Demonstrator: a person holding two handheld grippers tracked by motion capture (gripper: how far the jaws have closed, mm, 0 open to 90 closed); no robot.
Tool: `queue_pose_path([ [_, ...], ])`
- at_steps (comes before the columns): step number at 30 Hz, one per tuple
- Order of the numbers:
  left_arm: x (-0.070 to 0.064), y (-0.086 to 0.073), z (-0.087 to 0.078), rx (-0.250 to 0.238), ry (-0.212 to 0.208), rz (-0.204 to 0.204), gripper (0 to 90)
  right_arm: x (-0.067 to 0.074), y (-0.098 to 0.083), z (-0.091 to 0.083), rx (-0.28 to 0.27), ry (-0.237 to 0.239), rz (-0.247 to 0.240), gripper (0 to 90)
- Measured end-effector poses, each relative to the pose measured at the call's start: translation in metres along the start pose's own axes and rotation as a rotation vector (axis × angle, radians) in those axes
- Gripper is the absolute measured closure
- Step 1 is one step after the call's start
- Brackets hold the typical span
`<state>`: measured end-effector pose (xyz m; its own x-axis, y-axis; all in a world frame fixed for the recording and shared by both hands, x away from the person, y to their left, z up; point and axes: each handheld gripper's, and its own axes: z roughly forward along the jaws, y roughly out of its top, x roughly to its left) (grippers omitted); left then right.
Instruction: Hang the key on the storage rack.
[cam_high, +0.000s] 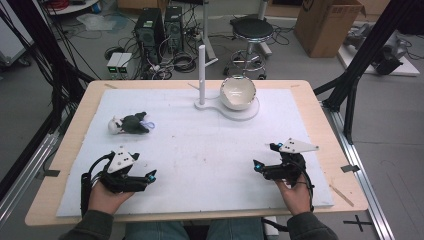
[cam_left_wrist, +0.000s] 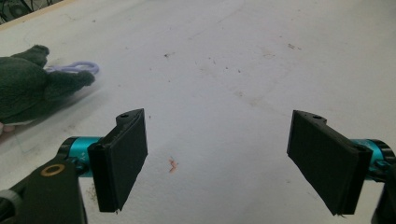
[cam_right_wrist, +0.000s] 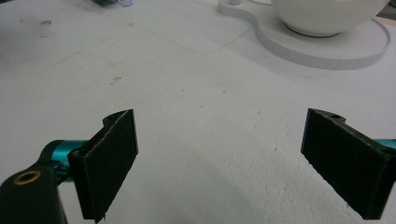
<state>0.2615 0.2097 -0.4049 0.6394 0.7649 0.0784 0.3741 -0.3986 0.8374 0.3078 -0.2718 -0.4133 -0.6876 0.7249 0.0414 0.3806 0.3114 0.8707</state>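
Across the wooden tabletop (cam_high: 320, 107) lies a white foam sheet (cam_high: 200, 150) that covers nearly all of it, probably there to cushion whatever I set down. Toward the far edge, right of centre, a white stand with a round base and an upright post (cam_high: 202, 75) carries a glossy white round bowl (cam_high: 238, 92); the bowl rests on the base, and I take the post for a peg to hang something from. Near the left edge lies a small dark green and white plush toy with a lilac loop (cam_high: 129, 123), flat on the foam, well apart from the stand. My left claw (cam_high: 149, 176) hovers by the near left corner, jaws spread wide with nothing between them, aimed so the toy shows at its left. My right claw (cam_high: 264, 159) waits by the near right corner, equally wide and empty, facing the bowl.
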Motion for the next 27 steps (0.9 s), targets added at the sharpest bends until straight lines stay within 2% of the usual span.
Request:
queue_pose_path([
  [13,-0.001,0.001,-0.002,-0.007,-0.004,0.007,20.8,0.001,-0.001,0.000,0.001,0.011,0.000,10.3],
  [16,-0.001,0.002,-0.003,-0.008,0.004,0.020,21.3,0.001,-0.001,-0.001,-0.001,0.007,0.002,10.3],
  [17,-0.003,0.004,-0.005,-0.008,0.005,0.035,21.7,0.001,-0.001,-0.001,-0.004,0.008,0.006,10.3],
  [20,-0.003,0.007,-0.005,-0.014,0.002,0.041,22.1,0.000,0.000,-0.003,-0.015,0.002,0.004,10.3],
  [24,0.004,0.012,-0.006,-0.007,-0.019,0.053,22.6,-0.001,0.001,-0.003,-0.015,0.007,0.016,10.3],
  [27,0.013,0.017,-0.008,0.005,-0.034,0.078,22.5,-0.002,0.001,-0.003,-0.014,0.005,0.014,10.2],
])
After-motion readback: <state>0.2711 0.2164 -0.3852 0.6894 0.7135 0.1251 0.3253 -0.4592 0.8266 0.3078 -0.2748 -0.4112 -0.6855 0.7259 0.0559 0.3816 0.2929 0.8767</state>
